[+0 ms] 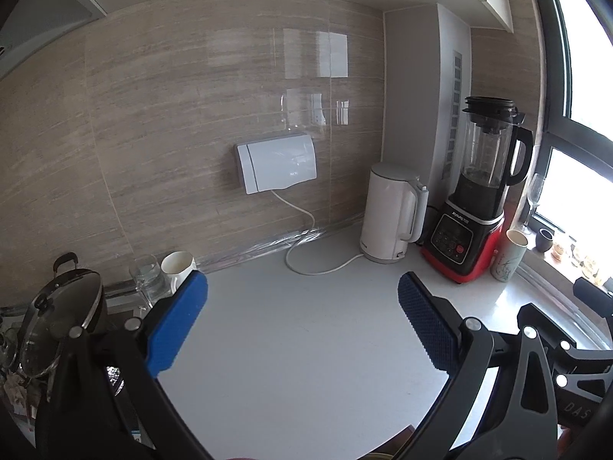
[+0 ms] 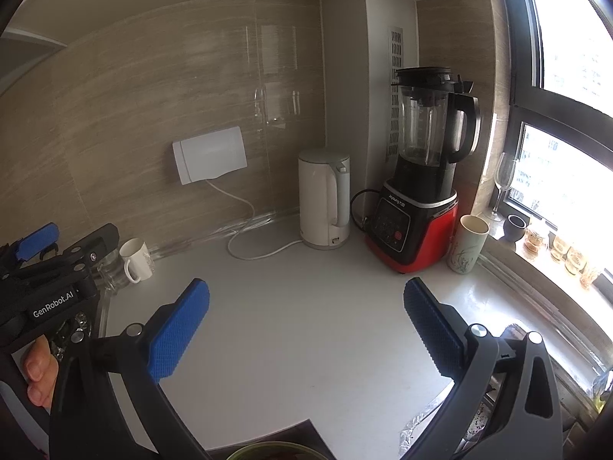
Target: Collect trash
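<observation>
Countertop [image 1: 306, 345], white and bare in its middle, is lying under both grippers. The left gripper [image 1: 302, 299] is hovering above it with its blue pads spread wide and nothing between them; the right gripper [image 2: 306, 303] is doing the same, jaws gaping and holding nothing. No trash is showing clearly in either view; something green is peeking in at the bottom edge of the right wrist view, too cut off to identify.

Taking the white kettle [image 1: 390, 214] as the landmark: the red-based blender [image 1: 475, 207] is standing just to its right, and a pale cup [image 1: 511, 255] is sitting right of the blender, near the window. A white cord is curling on the counter to the kettle's left. Well left of the kettle, a white mug [image 1: 178, 266] and a clear glass [image 1: 147, 278] are standing against the wall, with a glass-lidded pot [image 1: 65, 314] beyond them.
</observation>
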Tool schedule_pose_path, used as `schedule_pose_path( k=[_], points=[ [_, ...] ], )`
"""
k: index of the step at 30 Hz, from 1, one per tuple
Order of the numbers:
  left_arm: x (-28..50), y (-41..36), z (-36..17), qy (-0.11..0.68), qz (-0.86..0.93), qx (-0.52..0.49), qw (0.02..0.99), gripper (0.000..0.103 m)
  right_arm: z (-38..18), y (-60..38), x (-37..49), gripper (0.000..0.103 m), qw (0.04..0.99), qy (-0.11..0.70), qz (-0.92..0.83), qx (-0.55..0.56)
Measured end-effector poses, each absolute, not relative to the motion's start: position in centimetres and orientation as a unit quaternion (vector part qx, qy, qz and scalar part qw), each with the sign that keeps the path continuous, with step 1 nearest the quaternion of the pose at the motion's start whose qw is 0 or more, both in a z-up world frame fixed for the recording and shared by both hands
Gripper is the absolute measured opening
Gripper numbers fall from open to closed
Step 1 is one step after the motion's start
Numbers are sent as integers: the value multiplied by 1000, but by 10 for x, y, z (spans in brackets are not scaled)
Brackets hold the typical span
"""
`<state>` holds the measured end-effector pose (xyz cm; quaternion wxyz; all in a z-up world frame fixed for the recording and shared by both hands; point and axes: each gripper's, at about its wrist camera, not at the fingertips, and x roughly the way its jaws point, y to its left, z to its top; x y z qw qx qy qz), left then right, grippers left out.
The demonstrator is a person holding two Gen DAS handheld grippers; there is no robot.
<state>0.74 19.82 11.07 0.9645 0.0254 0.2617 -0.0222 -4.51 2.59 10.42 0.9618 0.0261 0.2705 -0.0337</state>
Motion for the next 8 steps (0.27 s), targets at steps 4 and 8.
schedule_pose_path(
  k=[4, 8],
  points=[
    [8, 201, 110, 266, -25, 17, 964, 95, 104, 29, -45, 101, 962, 270, -30, 25],
    [10, 201, 108, 270, -29, 17, 962, 95, 104, 31, -45, 101, 962, 271, -29, 24]
  ],
)
